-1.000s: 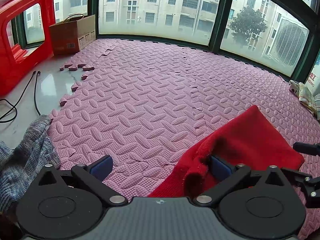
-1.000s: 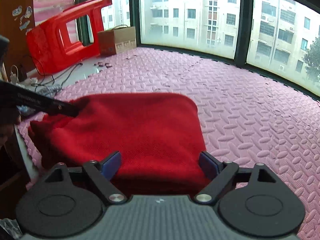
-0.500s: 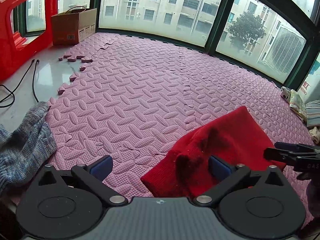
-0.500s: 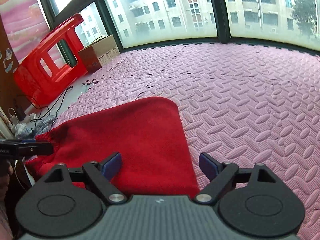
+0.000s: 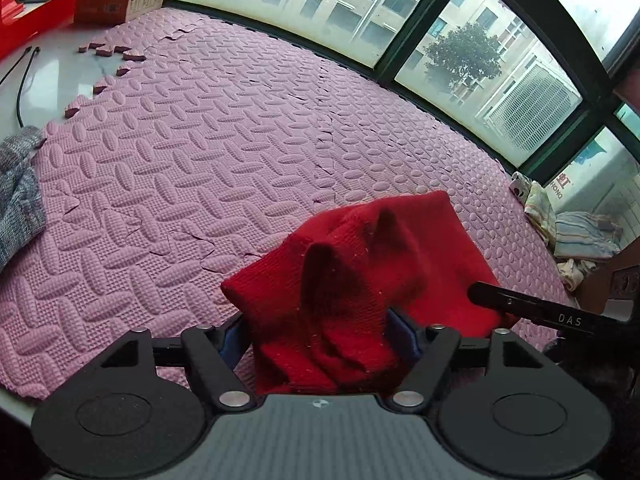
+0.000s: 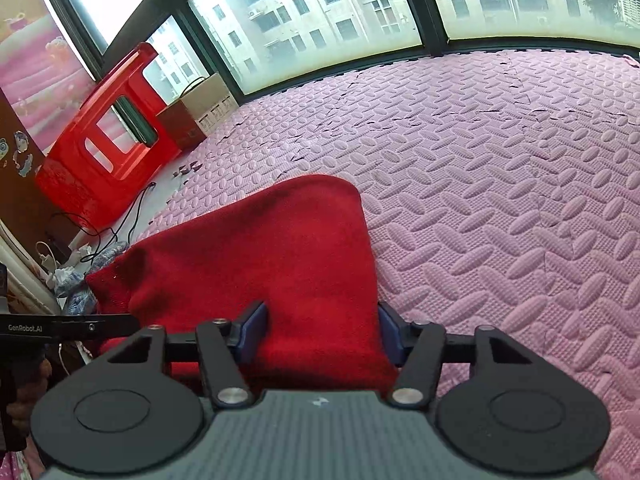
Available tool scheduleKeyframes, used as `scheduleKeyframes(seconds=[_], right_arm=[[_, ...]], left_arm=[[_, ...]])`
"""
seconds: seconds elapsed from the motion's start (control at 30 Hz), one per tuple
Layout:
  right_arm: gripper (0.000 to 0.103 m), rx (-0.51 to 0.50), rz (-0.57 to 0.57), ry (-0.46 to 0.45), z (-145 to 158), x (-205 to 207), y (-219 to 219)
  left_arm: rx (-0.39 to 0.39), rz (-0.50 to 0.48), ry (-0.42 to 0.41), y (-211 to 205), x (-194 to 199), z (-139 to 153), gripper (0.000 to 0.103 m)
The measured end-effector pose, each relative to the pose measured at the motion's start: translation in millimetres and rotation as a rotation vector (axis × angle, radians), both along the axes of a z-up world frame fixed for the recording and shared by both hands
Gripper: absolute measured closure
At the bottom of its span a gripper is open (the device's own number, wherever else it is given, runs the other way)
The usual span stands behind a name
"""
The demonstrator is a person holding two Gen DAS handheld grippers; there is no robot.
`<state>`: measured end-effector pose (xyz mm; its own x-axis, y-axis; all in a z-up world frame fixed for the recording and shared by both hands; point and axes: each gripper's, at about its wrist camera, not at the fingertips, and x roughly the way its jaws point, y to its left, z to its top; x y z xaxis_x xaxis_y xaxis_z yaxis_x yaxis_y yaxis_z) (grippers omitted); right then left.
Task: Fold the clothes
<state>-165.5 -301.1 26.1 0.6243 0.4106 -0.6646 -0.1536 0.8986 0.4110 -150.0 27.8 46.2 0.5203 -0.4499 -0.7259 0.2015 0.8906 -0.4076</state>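
The left gripper (image 5: 320, 336) is clenching a bunched corner of the red knitted garment (image 5: 360, 276), which is sitting between its blue pads at six o'clock in the left wrist view and trailing off toward two o'clock over the pink foam mat (image 5: 224, 148). The right gripper (image 6: 320, 334) is likewise gripping the red knitted garment (image 6: 264, 256); its pads are pressing the near edge at six o'clock in the right wrist view while the cloth is spreading up toward twelve o'clock across the mat. A grey knit (image 5: 18, 196) is lying at nine o'clock in the left view. A red plastic stool (image 6: 104, 160) is leaning at ten o'clock in the right view.
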Motion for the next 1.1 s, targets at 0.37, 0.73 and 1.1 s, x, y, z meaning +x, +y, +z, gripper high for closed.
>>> scheduleKeyframes(seconds=[0.37, 0.73, 1.1], right_arm=[[0.045, -0.034, -0.109, -0.023, 14, -48, -26], [0.045, -0.111, -0.131, -0.097, 29, 20, -10], [0.046, -0.218, -0.098, -0.081, 30, 28, 16]], left_arm=[[0.017, -0.128, -0.032, -39, 18, 1, 0.031], [-0.004, -0.121, -0.023, -35, 19, -2, 0.030], [-0.030, -0.102, -0.044, -24, 15, 5, 0.025]])
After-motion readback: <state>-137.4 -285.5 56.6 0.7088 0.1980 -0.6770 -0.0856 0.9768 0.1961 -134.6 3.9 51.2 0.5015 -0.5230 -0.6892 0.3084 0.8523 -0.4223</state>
